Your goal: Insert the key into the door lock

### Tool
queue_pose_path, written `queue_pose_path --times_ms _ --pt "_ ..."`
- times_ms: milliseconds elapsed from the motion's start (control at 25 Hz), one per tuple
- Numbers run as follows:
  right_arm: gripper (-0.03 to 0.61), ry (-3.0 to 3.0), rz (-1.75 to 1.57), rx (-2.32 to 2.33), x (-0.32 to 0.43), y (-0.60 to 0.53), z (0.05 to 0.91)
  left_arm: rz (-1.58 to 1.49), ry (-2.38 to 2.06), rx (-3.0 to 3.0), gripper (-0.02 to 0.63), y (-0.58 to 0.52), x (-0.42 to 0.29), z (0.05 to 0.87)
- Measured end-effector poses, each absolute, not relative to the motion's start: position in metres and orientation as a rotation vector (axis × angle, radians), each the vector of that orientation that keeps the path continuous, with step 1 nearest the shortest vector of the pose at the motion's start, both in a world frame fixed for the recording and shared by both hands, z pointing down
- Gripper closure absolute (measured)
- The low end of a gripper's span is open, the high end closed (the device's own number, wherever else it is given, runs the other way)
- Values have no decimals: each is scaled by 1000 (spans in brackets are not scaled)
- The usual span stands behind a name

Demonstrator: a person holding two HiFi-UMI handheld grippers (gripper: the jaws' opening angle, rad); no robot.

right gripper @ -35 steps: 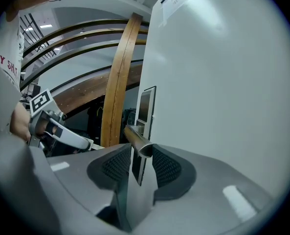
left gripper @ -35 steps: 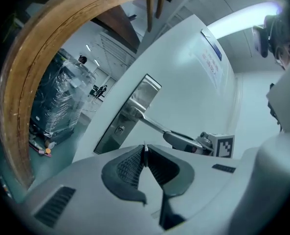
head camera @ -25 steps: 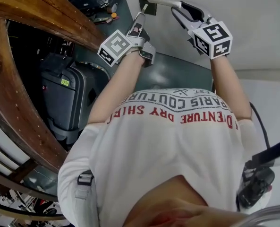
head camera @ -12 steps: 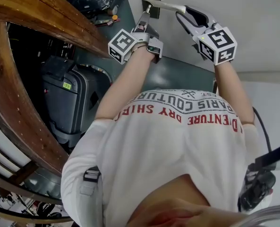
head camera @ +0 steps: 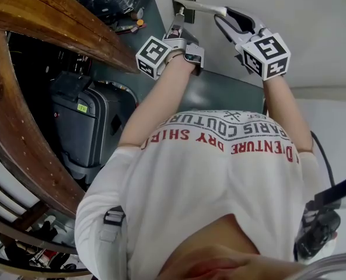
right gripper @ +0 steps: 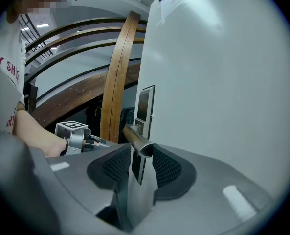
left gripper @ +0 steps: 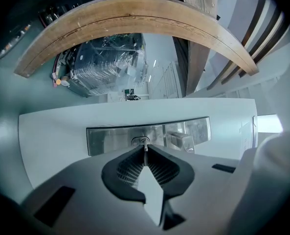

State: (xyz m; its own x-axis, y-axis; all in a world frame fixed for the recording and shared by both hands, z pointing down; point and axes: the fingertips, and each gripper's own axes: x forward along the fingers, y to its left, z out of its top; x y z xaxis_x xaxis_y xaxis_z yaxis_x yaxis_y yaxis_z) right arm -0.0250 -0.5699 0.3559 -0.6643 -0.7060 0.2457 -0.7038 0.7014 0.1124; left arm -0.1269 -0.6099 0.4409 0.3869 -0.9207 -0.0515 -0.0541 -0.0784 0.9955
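Left gripper (head camera: 177,25) pinched on a thin key (left gripper: 145,153), tip at the keyhole (left gripper: 141,141) in the metal lock plate (left gripper: 110,139); right gripper (right gripper: 136,155) clamped around the end of the door handle (right gripper: 135,137).

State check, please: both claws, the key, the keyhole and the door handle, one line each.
left claw: shut on the key.
key: gripped, tip at the keyhole; depth unclear.
keyhole: key tip at its mouth.
right claw: shut on the door handle, at its free end.
door handle: gripped at its end.
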Motion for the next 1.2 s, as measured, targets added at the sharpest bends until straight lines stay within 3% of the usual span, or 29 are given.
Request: queue_pose_path --times_ms 760,1120,1200 --pt "448 -2630 -51 1094 -25 -570 351 -1002 -873 1464 591 -632 -118 435" --pt "448 -2562 108 1154 8 -537 376 -745 -885 1848 538 -575 -108 429" --pt "481 -2576 131 1136 17 -502 376 -638 -891 2001 538 -535 -97 420"
